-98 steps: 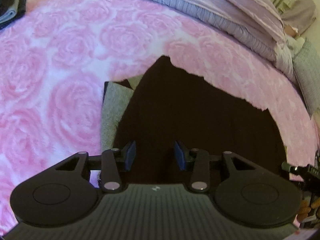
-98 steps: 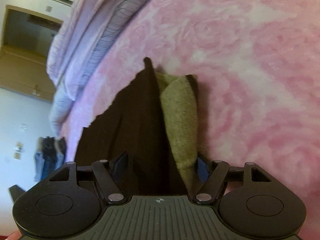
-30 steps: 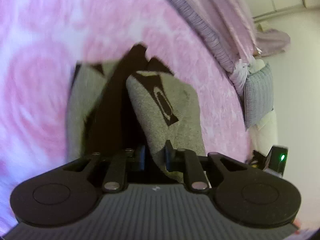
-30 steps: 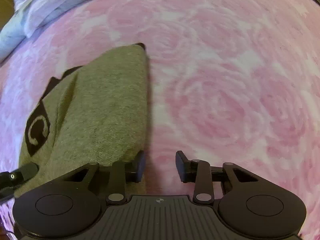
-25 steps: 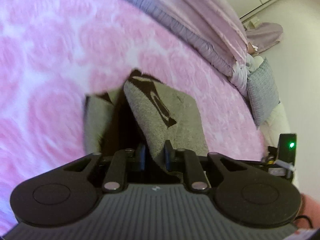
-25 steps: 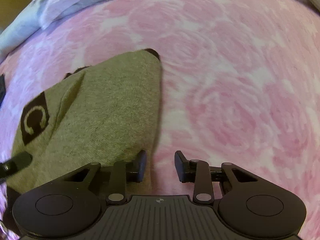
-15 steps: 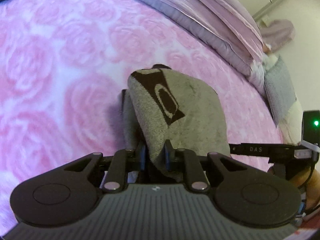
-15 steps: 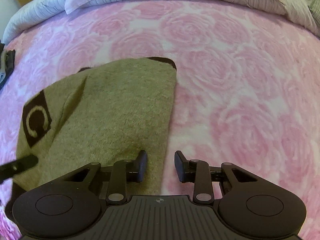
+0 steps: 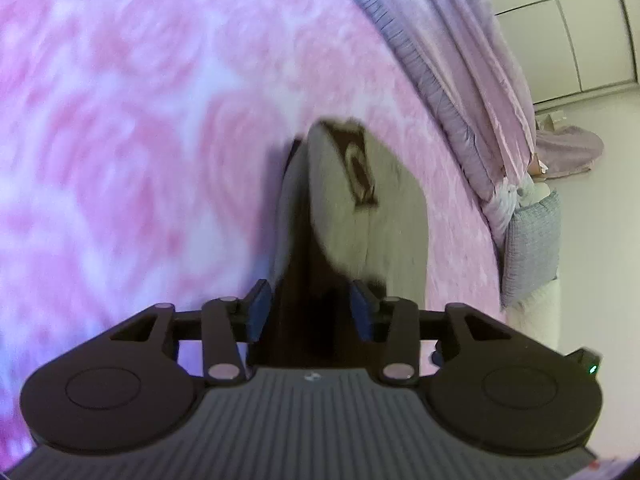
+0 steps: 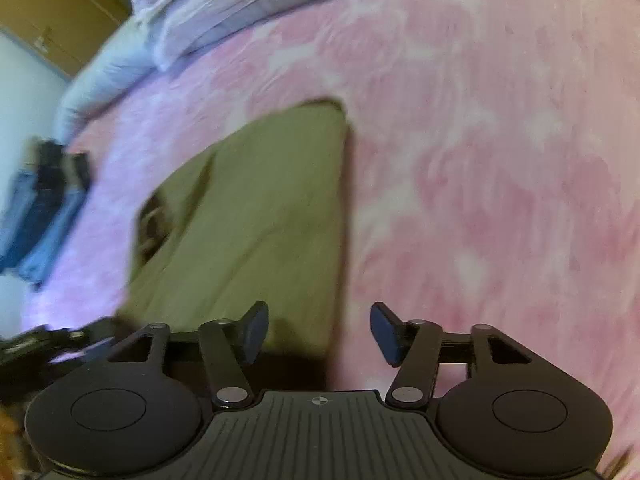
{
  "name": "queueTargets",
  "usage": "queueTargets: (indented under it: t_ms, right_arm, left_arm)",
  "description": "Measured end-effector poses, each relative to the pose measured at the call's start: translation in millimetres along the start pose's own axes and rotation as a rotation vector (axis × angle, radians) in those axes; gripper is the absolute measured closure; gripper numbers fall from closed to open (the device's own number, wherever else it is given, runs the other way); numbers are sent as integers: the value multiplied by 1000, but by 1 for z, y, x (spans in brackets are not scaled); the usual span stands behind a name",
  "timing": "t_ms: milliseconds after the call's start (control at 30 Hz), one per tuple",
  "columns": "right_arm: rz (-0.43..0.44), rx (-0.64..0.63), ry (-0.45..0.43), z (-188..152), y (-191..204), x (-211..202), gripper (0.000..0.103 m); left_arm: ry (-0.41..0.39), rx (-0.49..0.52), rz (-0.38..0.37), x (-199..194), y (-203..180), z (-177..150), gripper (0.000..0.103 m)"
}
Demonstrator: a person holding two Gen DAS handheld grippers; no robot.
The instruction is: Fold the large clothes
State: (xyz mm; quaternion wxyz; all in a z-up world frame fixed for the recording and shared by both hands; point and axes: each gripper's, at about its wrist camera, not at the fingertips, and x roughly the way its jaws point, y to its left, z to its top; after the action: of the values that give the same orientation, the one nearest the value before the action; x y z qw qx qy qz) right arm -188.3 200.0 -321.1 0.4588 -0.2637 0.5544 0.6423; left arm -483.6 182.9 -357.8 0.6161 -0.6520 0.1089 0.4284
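**Q:** What does the left wrist view show?

**A:** The left gripper [image 9: 310,312] sits at lower centre with its blue-padded fingers [image 9: 258,310] spread apart, holding nothing. Between and beyond them lies the folded sweater [image 9: 360,216], grey-tan knit with dark brown layers showing along its left edge and a dark patch bearing a light letter near its far end. It rests on the pink rose-patterned bedspread [image 9: 132,152], which fills the whole left half of the frame as open surface. To the right, a thin band of pink separates the sweater from the bed's edge. A lilac duvet [image 9: 452,64] runs diagonally across the upper right, with a grey pillow [image 9: 530,248] at right centre and pale cupboard doors [image 9: 576,32] behind. The picture is motion-blurred.

**Q:** And the right wrist view?

**A:** The right gripper [image 10: 318,330] is at lower centre, fingers wide apart and empty. The sweater [image 10: 256,220] looks olive-tan here and fills the centre-left; its straight right edge runs down into the gap between the fingers, nearer the left one. The right half of the frame is bare pink bedspread [image 10: 500,160].

**Q:** What appears only in this view?

**A:** A stack of blue and dark clothes [image 10: 44,204] at the bed's left edge, a wooden door [image 10: 52,12] in the upper left, and the other gripper's dark tip at lower left. The sweater's dark inner layers show more plainly in the left view.
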Motion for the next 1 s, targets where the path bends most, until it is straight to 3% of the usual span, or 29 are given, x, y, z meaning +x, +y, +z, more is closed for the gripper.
queueTargets:
  t_ms: [100,267,400,467,533,567,600,633,667,800,933,1000]
  right_arm:
    - [53,65,33,-16,-6,5,46]
    - [125,180,33,-14,-10,26,46]
    - [129,150,33,-11,-6,27,46]
    - [129,133,46,-13,-5,29,46]
    - [119,135,56,-17,-8,33,46]
    - [119,134,53,-19,-8,33,51]
    - [120,118,39,-19,-6,33,74]
    - [109,95,36,-20,-4,34,88]
    - [81,57,39,-19,-2,33,93]
    - [3,-70,-5,-20,5,24,100]
    - [-47,-134,37,-24,12,40,98]
    - [-40,-117,57,-18,14,41,81]
  left_arm:
    - [12,-49,-20,0,5,-13,64]
    - [-34,-128,-73,0,7,-23,64]
    - [-58,-87,-57,-17,2,-27,61]
    - [-40,-7,-44,-17,-7,-26,51]
    - [-26,53,-32,-8,-14,-25,52]
    - [-21,58,-33,-4,-14,-25,56]
    - [-17,60,-26,2,-13,-25,60]
    - [-18,67,-11,6,-12,-25,81]
    - [-18,85,-11,11,-11,-26,95]
    - [-59,149,68,12,-8,-35,96]
    - [-45,137,143,24,4,-43,94]
    - [-63,171,179,27,-5,-45,87]
